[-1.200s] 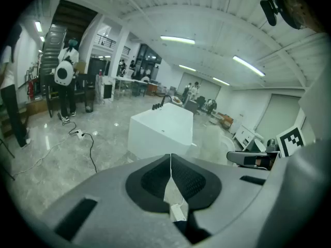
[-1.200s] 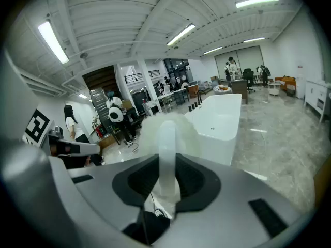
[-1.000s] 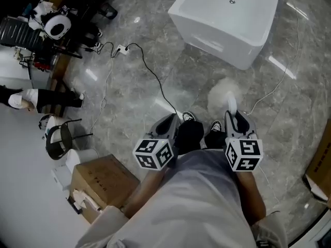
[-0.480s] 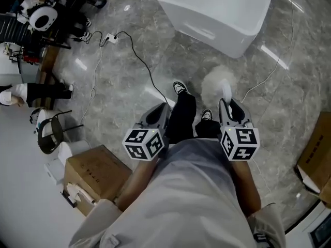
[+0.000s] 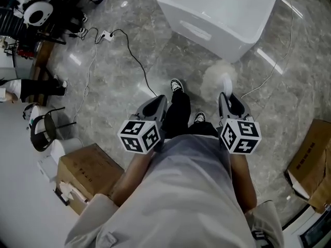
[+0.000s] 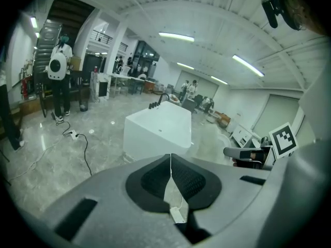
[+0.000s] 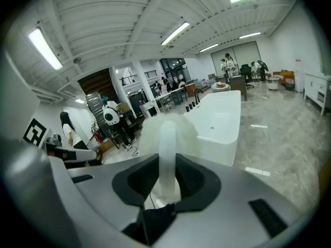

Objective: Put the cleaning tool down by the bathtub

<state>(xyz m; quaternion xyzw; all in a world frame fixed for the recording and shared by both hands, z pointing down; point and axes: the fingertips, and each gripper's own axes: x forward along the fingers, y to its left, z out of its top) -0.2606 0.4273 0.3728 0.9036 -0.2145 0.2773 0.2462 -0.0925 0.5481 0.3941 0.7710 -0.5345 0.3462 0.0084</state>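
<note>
A white bathtub (image 5: pixel 222 14) stands on the marble floor ahead of me; it also shows in the left gripper view (image 6: pixel 158 130) and the right gripper view (image 7: pixel 222 120). My right gripper (image 5: pixel 226 98) is shut on the white handle of a fluffy duster (image 5: pixel 217 76), whose pale head hangs over the floor just short of the tub. In the right gripper view the duster's handle (image 7: pixel 166 154) runs up between the pads to the fluffy head. My left gripper (image 5: pixel 155 106) is at the left, level with the right one, shut with nothing in it (image 6: pixel 170 177).
A black cable with a power strip (image 5: pixel 106 35) crosses the floor at the left. Cardboard boxes sit at the lower left (image 5: pixel 88 177) and right edge (image 5: pixel 310 164). A stool (image 5: pixel 44 130) and people stand at the left. My own shoes (image 5: pixel 177 86) are between the grippers.
I have walked towards the bathtub: it sits a little closer and further left in view. Both grippers keep their pose, the right still holding the duster.
</note>
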